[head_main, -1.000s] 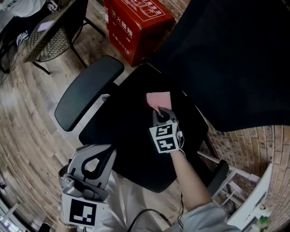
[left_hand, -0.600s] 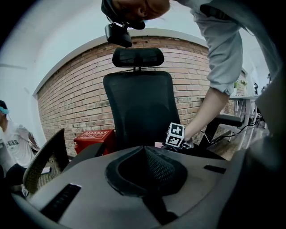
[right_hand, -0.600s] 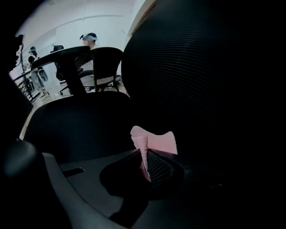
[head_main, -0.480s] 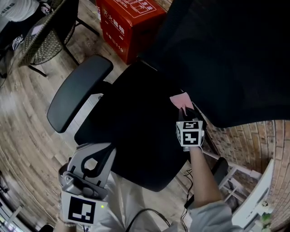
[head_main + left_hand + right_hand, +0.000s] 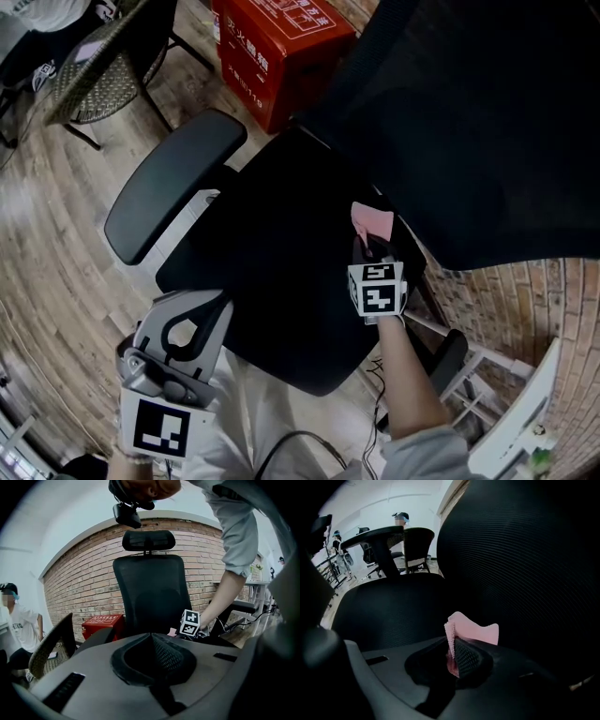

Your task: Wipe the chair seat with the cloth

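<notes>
Right gripper pinches the pink cloth on the chair seat — left gripper closed, empty.

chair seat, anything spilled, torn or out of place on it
Nothing stands out. The chair seat shows no spill or tear, though its black surface hides fine detail. The pink cloth sits bunched near the backrest, pinched in the right gripper. The left gripper is shut and empty, by the seat's front edge.
</notes>
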`<state>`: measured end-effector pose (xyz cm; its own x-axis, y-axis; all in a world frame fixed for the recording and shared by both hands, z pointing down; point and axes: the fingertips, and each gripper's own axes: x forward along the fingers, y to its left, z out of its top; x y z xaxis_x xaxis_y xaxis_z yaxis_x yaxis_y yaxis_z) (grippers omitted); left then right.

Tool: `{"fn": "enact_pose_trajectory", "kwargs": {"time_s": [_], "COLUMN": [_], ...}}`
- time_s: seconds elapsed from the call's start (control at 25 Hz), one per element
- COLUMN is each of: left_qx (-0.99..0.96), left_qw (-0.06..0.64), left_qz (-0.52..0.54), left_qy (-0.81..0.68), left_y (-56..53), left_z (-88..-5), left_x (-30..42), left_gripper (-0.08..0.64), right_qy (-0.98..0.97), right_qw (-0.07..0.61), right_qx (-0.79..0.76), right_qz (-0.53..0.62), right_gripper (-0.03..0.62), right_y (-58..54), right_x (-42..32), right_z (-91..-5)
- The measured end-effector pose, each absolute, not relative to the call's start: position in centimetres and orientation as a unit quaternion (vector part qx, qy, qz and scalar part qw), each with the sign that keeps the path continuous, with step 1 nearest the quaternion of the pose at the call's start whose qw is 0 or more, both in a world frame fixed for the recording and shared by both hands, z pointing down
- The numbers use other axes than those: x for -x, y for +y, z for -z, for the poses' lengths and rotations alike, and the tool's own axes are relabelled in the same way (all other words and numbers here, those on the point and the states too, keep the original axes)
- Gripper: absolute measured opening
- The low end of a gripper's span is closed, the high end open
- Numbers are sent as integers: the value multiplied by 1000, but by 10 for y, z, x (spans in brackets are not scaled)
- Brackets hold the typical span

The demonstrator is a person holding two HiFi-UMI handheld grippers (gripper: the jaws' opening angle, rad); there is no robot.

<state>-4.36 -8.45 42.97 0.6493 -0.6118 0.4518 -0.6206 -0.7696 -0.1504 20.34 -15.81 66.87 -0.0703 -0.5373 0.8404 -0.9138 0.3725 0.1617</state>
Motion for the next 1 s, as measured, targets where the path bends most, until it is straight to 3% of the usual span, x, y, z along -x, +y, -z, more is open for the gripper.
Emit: {"fn": "enact_pose_trajectory", "kwargs": {"time_s": [0.56,1.0], "left_qx": [-892,-877], "left_qw": [13,38], "left_qz": [-255,-243], "left_qy": [-374,-412], "left_y": [-73,-71], "left_z": [-429,-427], "left_x": [91,122], "left_gripper": [18,18], "right_qy": [-766,-837], "right_qw": [364,344], "right_qx": [-476,-366], "right_qz": [-233,-219], "right_gripper": [55,55], "right_y": [-121,-89], "right_x": [-72,63], "right_z": [-654,-636]}}
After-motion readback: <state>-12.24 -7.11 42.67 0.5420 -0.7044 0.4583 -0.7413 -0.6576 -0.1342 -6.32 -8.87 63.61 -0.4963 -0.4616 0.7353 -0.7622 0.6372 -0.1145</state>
